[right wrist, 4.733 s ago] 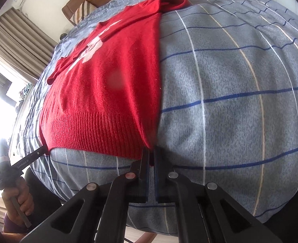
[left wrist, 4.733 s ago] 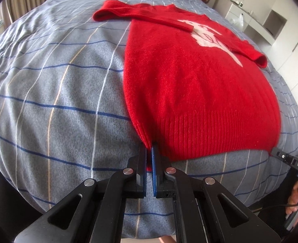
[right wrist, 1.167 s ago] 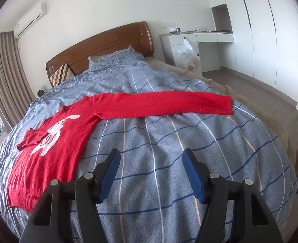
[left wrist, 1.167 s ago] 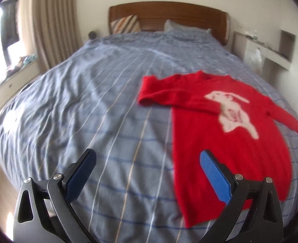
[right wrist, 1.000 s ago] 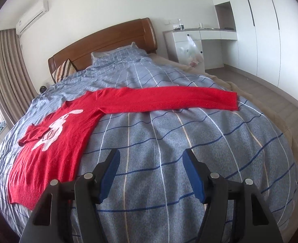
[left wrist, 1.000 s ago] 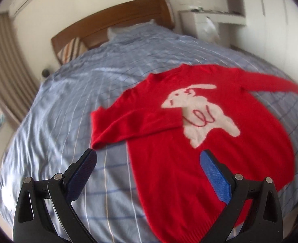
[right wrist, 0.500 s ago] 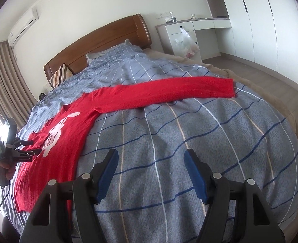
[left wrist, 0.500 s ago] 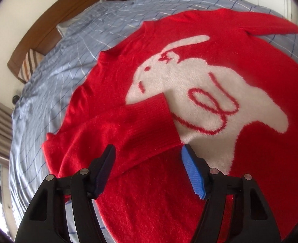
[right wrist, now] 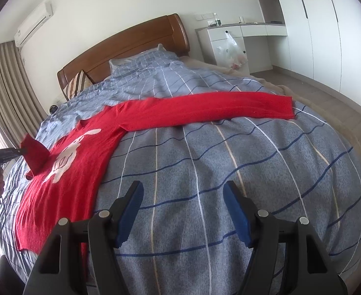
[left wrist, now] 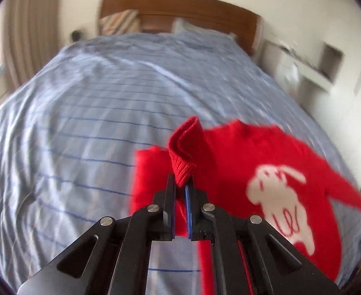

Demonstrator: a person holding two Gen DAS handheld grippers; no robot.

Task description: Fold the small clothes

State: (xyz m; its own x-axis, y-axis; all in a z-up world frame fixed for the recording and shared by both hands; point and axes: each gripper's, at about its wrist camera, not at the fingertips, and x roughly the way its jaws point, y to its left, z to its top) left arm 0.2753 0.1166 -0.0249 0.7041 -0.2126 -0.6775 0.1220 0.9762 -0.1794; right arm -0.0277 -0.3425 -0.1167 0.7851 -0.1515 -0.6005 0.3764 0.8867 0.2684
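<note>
A red sweater with a white rabbit on the chest lies flat on the bed, also in the right wrist view. My left gripper is shut on the ribbed cuff of the left sleeve and holds it lifted above the sweater; it shows at the left of the right wrist view. The other sleeve lies stretched out straight across the bed. My right gripper is open and empty, hovering over bare bedding near the sweater's right side.
The bed has a blue-grey checked cover, a wooden headboard and pillows. A white desk with a plastic bag and white wardrobes stand to the right. Curtains hang on the left.
My left gripper went from open over the folded-in sleeve to shut on its cuff and lifted it up. My right gripper stayed open and barely moved.
</note>
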